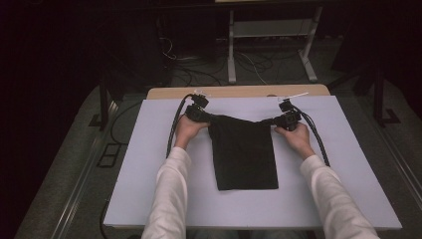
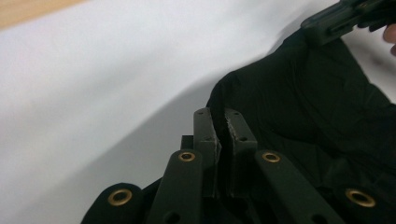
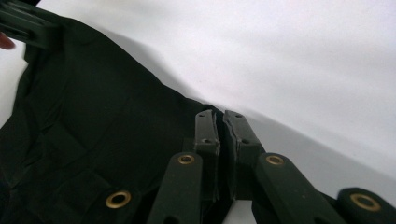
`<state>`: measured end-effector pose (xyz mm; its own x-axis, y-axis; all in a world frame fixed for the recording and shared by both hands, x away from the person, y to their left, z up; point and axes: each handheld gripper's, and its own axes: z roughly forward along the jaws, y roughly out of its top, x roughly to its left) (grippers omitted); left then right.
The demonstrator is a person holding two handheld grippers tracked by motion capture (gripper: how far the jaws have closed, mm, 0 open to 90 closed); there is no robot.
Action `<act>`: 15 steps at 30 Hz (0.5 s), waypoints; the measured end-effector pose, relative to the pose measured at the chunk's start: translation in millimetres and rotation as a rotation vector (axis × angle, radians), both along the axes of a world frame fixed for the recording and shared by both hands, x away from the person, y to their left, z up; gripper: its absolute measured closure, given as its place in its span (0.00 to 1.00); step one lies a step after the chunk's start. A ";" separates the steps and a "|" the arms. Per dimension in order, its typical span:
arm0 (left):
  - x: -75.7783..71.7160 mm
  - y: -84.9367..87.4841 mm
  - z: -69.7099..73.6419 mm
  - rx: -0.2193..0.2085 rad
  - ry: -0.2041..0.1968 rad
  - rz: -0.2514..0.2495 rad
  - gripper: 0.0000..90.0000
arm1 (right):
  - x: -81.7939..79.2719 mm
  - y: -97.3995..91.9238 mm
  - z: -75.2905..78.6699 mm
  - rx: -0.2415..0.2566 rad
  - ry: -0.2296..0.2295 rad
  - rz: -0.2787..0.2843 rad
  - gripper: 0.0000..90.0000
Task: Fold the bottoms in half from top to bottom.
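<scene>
So there's a black cloth [image 1: 243, 154], folded into a rough rectangle, lying in the middle of the pale surface [image 1: 149, 149]. The left claw [image 1: 205, 117] is pinched tight on its far left corner and the right claw [image 1: 276, 121] is clamped on the far right corner, so the top edge sags a bit between them. In the left gripper view the jaws are pressed together with fabric [image 2: 299, 93] caught in the slit, same deal in the right gripper view with the cloth [image 3: 93, 107]. The near edge lies flat on the surface.
</scene>
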<state>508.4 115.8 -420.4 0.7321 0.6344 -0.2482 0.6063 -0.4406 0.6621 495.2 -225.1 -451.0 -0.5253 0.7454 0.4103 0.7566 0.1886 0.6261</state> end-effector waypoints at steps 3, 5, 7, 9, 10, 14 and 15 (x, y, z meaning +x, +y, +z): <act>-2.8 1.9 -5.0 -0.005 -0.013 0.024 0.83 | -1.4 1.6 0.8 -0.016 -0.010 0.010 0.87; -3.9 3.5 -9.3 0.018 0.000 0.028 0.71 | -2.3 1.3 2.0 -0.017 -0.020 0.022 0.84; -4.1 4.5 -11.3 0.039 0.022 0.027 0.65 | -2.6 0.9 2.3 -0.028 -0.026 0.024 0.77; -6.4 6.7 -11.5 0.019 0.007 0.049 0.54 | -2.6 0.0 2.1 -0.034 -0.029 0.025 0.69; -6.9 8.4 -11.0 0.008 0.007 0.055 0.51 | -2.7 -0.3 2.2 -0.039 -0.032 0.024 0.65; -9.9 13.9 -9.0 -0.030 0.005 0.074 0.32 | -3.2 -2.0 3.2 -0.039 -0.040 0.023 0.45; -10.9 15.0 -8.9 -0.040 0.004 0.079 0.27 | -3.6 -2.3 4.2 -0.035 -0.043 0.024 0.40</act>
<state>497.5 130.8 -429.3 0.6793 0.6795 -0.2771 0.6407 -0.3651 0.6754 491.6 -227.4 -446.8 -0.5596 0.7461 0.3609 0.7240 0.2281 0.6510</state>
